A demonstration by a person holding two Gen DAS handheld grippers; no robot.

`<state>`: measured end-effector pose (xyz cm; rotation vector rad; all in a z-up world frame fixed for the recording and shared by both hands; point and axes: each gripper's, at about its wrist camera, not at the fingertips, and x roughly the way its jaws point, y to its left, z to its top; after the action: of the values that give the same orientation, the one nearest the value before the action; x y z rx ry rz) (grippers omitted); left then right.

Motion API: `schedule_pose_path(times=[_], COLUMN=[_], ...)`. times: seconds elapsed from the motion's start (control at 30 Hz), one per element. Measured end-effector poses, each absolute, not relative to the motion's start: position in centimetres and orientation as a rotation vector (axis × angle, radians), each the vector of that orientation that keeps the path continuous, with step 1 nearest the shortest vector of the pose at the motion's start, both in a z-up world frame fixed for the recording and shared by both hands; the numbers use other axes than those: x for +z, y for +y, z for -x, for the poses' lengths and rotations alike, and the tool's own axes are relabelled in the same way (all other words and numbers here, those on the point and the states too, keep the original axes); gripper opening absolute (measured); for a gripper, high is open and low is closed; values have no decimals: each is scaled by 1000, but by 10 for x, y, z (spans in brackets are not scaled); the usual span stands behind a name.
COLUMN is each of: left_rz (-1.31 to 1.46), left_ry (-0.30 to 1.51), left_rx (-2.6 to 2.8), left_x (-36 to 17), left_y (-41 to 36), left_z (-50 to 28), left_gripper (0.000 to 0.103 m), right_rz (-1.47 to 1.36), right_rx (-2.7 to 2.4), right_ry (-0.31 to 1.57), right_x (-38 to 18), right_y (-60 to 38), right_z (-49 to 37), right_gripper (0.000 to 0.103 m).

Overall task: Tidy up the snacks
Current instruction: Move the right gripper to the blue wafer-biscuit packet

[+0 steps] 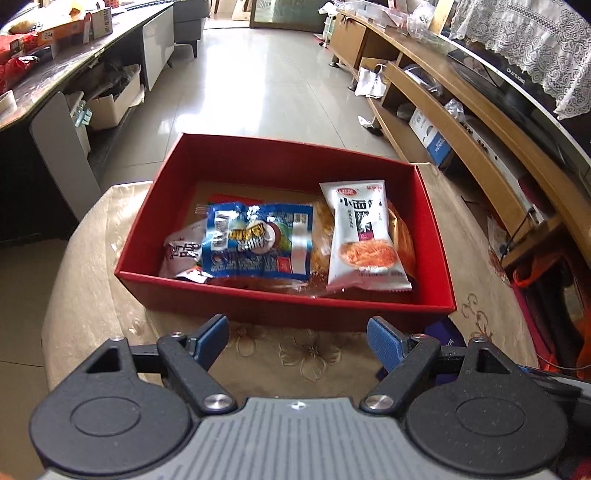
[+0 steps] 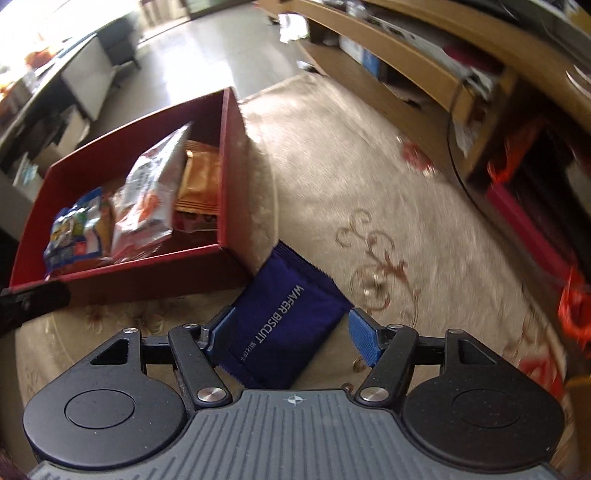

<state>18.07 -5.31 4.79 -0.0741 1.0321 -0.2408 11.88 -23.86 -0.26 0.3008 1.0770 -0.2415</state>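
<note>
Right tool (image 2: 291, 332), jaws wide, straddles a blue wafer biscuit packet (image 2: 284, 317) lying on the surface at 5 o'clock of the red box (image 2: 221, 173). Closing squarely across the packet's middle before lifting looks safest; left tool (image 1: 297, 338) hovers wide, holding nothing.

This is a home, and it looks like a living room. The floor (image 1: 258, 74) has shiny pale tiles. A long, low wooden cabinet (image 1: 461, 122) runs down one side, with open shelves full of boxes and bits. A white lace cloth (image 1: 535, 44) hangs over a black TV (image 1: 517, 96) on top of it. A grey sofa (image 1: 188, 18) stands at the far end. The round worktop (image 2: 369, 177) wears a beige cloth with flowers.
</note>
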Motion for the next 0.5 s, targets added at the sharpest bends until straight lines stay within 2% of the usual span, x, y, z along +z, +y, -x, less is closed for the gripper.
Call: schedule_pose_path(times=[0.23,0.37,0.43,0.5], left_rz=[82,89,93,97], left_ry=[1038,1052,1060,1064], left_rx=[-246,-240,-238,-245], left_x=[46,42,40,40], left_y=[-45,-37,-34,-33], left_z=[-180,-182,-184,-183], left_gripper=[79,79,79,79], right_rz=[-354,-293,-240,-158], right_rx=[-303,-317,-319,-310], right_ry=[1067,1074,1068,1075], right_x=[-20,-29,-31,-31], right_y=[-225,-211,-205,-199], right_z=[-138,-148,-145,-141], right_gripper=[76,86,84,79])
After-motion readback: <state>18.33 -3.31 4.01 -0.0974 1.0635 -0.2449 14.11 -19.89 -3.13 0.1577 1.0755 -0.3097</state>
